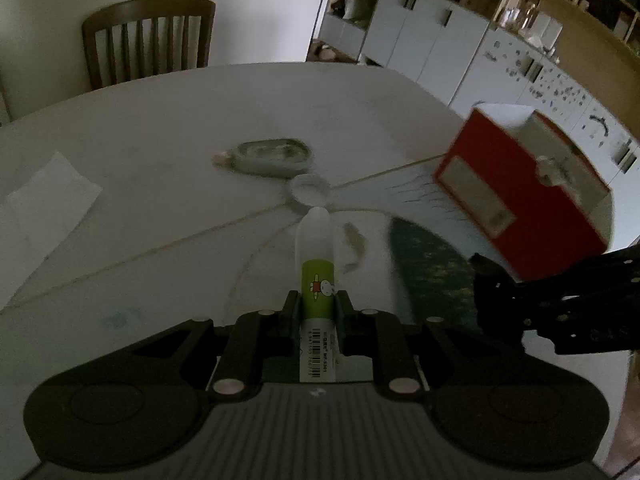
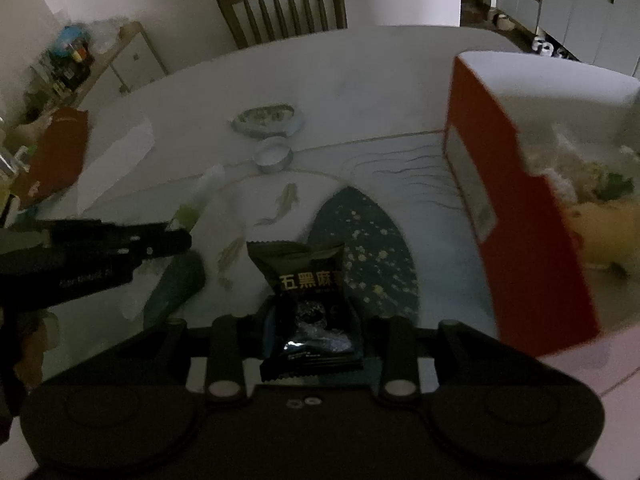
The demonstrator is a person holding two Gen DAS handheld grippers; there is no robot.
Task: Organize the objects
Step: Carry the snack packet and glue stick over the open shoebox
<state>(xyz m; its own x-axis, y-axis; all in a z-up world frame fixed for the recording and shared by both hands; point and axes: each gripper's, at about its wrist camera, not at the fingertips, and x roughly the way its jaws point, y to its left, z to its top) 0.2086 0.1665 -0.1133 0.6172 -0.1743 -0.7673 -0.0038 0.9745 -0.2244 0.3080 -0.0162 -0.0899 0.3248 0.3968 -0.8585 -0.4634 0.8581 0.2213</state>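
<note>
The left gripper point(image 1: 317, 300) clamps a glue stick point(image 1: 316, 256) lengthwise, cap toward the small tin point(image 1: 309, 189); the right gripper point(image 2: 312, 312) pinches a snack packet point(image 2: 306, 276).

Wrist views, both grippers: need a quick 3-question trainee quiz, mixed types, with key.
1. True or false: the left gripper is shut on the glue stick.
2. What does the right gripper hold? A) round tin B) black snack packet C) paper sheet
3. Fill in: the open box at the table's right edge has ___ outer walls.

Key: 1 true. 2 B, the black snack packet. 3 red.
</note>
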